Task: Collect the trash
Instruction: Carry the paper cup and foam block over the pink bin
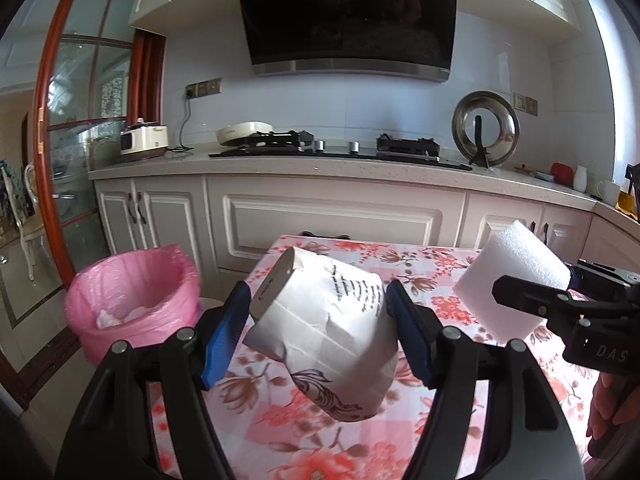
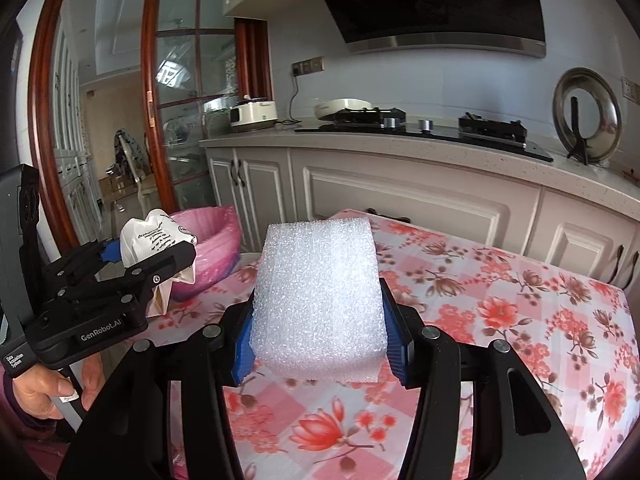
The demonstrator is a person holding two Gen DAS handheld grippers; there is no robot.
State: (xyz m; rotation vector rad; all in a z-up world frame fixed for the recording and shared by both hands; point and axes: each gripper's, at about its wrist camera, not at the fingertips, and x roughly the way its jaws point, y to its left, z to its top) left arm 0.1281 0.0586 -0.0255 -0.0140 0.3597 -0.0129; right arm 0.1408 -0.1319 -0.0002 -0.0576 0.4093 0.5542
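The left tool [image 1: 316, 328] is clamped on a crumpled white paper bag [image 1: 324, 332], its blue pads pressed into both sides, the bag held clear above the floral-clothed bench [image 1: 420, 268]. The bag looks light and soft — it will likely cave and slip if squeezed at a loose fold, so the firmer, bunched middle is the better hold, which is roughly where the pads sit. The right tool [image 2: 318, 336] grips a white foam block [image 2: 320, 300] low on its flanks, also lifted off the bench. Foam like this is probably nearly weightless, springy and a little grippy — a light pinch should do, and a hard one would dent it. The pink-lined bin [image 1: 132, 304] stands on the floor just left of the bench, some trash already inside.
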